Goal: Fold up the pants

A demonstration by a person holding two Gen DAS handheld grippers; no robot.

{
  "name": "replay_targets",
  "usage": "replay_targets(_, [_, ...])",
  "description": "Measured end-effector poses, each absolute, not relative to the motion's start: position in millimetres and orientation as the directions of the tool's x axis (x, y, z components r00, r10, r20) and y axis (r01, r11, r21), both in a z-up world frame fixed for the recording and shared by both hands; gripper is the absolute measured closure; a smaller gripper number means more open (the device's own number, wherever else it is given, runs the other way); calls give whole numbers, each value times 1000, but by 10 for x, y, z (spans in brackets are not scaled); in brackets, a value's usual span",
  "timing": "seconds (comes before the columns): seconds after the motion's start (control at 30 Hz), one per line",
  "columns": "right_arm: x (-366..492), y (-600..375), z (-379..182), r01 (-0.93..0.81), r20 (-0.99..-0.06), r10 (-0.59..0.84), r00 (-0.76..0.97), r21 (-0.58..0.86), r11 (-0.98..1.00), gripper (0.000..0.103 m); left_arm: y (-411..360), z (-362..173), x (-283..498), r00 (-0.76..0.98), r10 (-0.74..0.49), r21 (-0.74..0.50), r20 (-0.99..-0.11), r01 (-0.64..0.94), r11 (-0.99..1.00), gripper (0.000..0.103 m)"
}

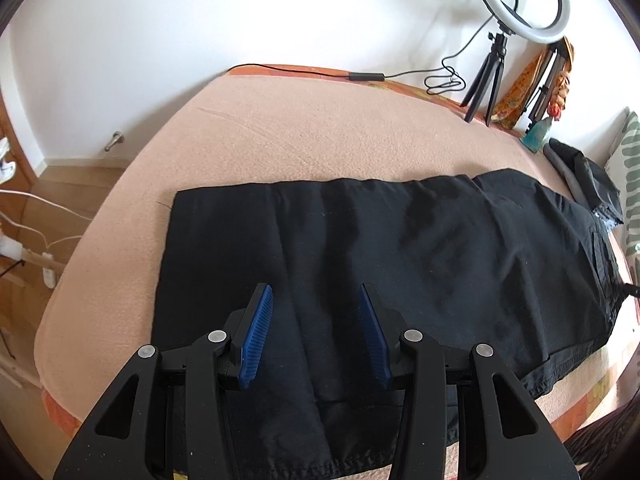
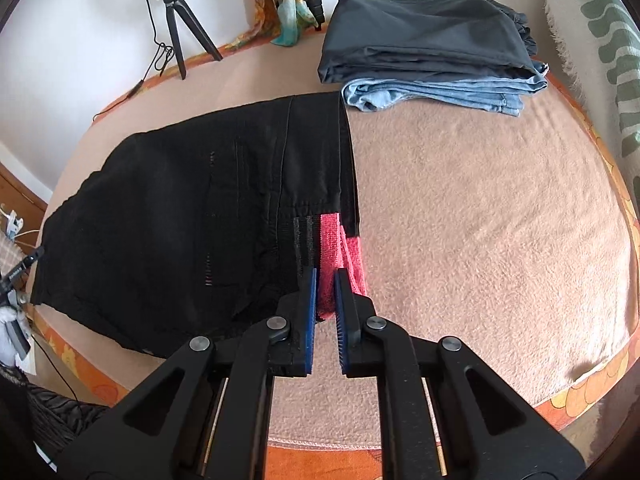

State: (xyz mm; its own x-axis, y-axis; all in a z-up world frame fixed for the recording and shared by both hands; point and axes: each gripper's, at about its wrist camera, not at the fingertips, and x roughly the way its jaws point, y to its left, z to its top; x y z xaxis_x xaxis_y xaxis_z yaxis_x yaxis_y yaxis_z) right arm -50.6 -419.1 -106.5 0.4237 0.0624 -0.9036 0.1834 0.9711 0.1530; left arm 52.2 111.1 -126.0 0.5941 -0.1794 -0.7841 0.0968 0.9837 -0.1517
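Black pants (image 1: 400, 248) lying flat on a bed (image 1: 304, 140), on a peach blanket (image 2: 480, 208). Legs stretched toward the left end of the bed, waist toward the right end. Folded once along their length, one leg on top of the other.

Left tool (image 1: 316, 300) above the leg end, jaws spread apart. Blue pads (image 1: 256, 332) on each side, black cloth showing between them but not pinched. Cannot tell if touching the cloth.

Right tool (image 2: 325, 276) at the waist end, jaws pressed nearly together. Pinching a pink strip (image 2: 329, 256) at the waistband, at the near corner of the pants. Corner pulled up a little off the blanket.

Behind the waist, a stack of folded clothes: a dark grey piece (image 2: 424, 36) on top, blue jeans (image 2: 432, 94) under it. Stack just beside the far corner of the waistband.

At the far edge of the bed, a ring light (image 1: 520, 0) on a small black tripod (image 1: 490, 80), with a black cable (image 1: 440, 76) running along the edge. Beside it, bright scarves (image 2: 288, 4) hanging by the white wall (image 1: 200, 20). Green and white cloth (image 2: 608, 40) along the right side of the bed. Wood floor (image 1: 72, 184) and white cords (image 1: 36, 216) past the left end.
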Motion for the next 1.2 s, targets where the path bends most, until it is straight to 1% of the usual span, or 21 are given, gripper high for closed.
replay_targets(0.1, [-482, -4146, -919, 170, -895, 12, 446, 98, 981, 92, 1398, -1156, 463, 602, -220, -239, -767, 50, 970, 60])
replay_targets(0.17, [-469, -4047, -786, 140, -879, -29, 477, 43, 989, 91, 1577, -1089, 417, 611, -246, -290, -753, 27, 957, 54])
replay_targets(0.2, [-459, -3976, -714, 120, -867, -45, 496, 17, 993, 90, 1665, -1059, 384, 622, -248, -307, -743, 12, 952, 49])
replay_targets(0.27, [-450, -3869, -599, 96, -845, -53, 532, -2, 995, 88, 1808, -1049, 325, 631, -254, -345, -733, -23, 938, 48])
replay_targets(0.33, [-436, -3746, -498, 73, -823, -24, 568, 22, 997, 83, 1913, -1099, 276, 617, -270, -379, -739, -50, 924, 48])
replay_targets(0.4, [-397, -3601, -420, 32, -800, 43, 598, 77, 997, 81, 1974, -1179, 226, 595, -286, -403, -751, -69, 913, 48])
replay_targets(0.57, [-300, -3149, -388, -97, -768, 211, 604, 191, 977, 80, 2175, -1360, 49, 571, -325, -488, -754, -155, 859, 48])
replay_targets(0.63, [-275, -2883, -411, -177, -763, 274, 585, 210, 962, 80, 2241, -1406, -20, 568, -330, -507, -754, -184, 842, 48])
replay_targets(0.77, [-260, -2395, -459, -302, -758, 358, 545, 220, 927, 80, 2315, -1478, -188, 564, -343, -541, -751, -228, 809, 48])
replay_targets(0.83, [-248, -2206, -502, -348, -758, 381, 529, 216, 912, 80, 2318, -1485, -326, 576, -356, -576, -736, -256, 776, 48])
replay_targets(0.9, [-226, -2060, -566, -381, -765, 387, 515, 200, 903, 80, 2271, -1493, -426, 581, -396, -620, -712, -255, 742, 48])
replay_targets(1.1, [-199, -1785, -714, -441, -792, 403, 458, 191, 877, 79, 2008, -1551, -458, 574, -460, -681, -677, -254, 687, 48])
replay_targets(1.13, [-193, -1781, -725, -446, -795, 405, 451, 192, 874, 78, 1970, -1569, -445, 574, -464, -688, -674, -260, 678, 48])
replay_targets(1.2, [-183, -1756, -753, -442, -801, 402, 444, 195, 876, 71, 1899, -1599, -438, 571, -471, -693, -672, -262, 671, 48])
